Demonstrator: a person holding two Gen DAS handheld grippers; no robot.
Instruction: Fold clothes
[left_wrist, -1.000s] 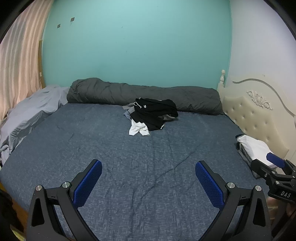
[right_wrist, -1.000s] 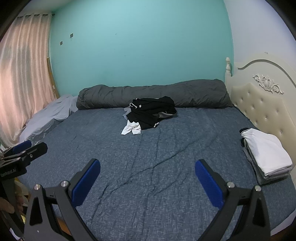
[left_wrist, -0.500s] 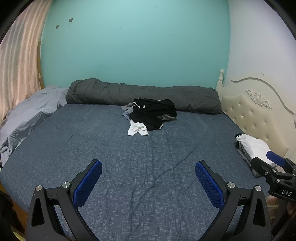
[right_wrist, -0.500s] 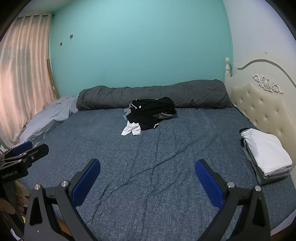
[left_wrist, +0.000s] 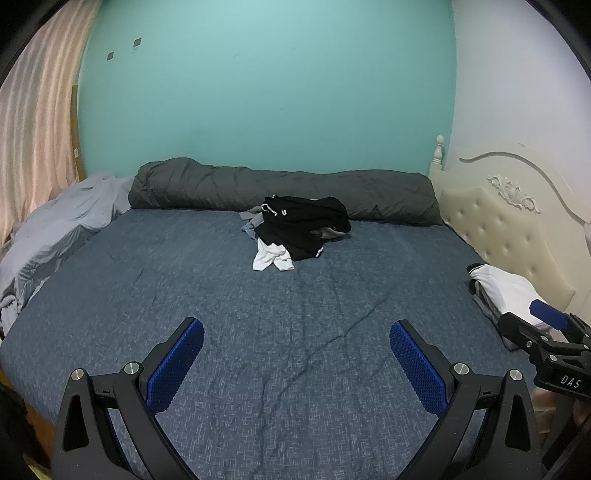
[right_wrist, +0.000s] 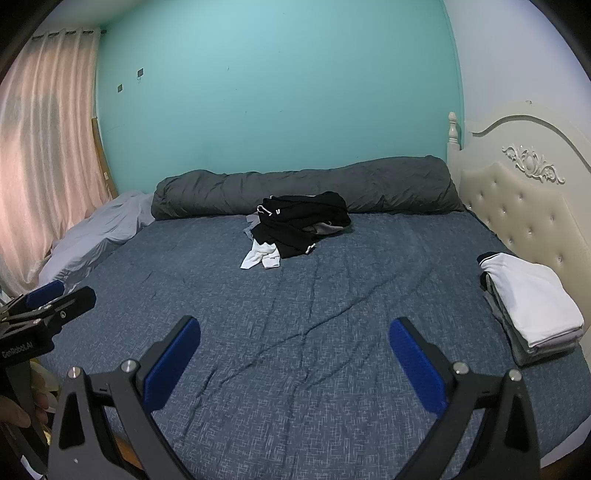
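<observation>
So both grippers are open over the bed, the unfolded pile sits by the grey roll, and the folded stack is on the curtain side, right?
Not quite. The folded stack lies by the headboard, opposite the curtain, as the right wrist view shows. The rest holds.

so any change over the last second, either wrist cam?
Barely. Both views drift very slightly; nothing was gripped or released. The left gripper and right gripper stay open and empty over the bed. The unfolded pile and the folded stack lie as before.
</observation>
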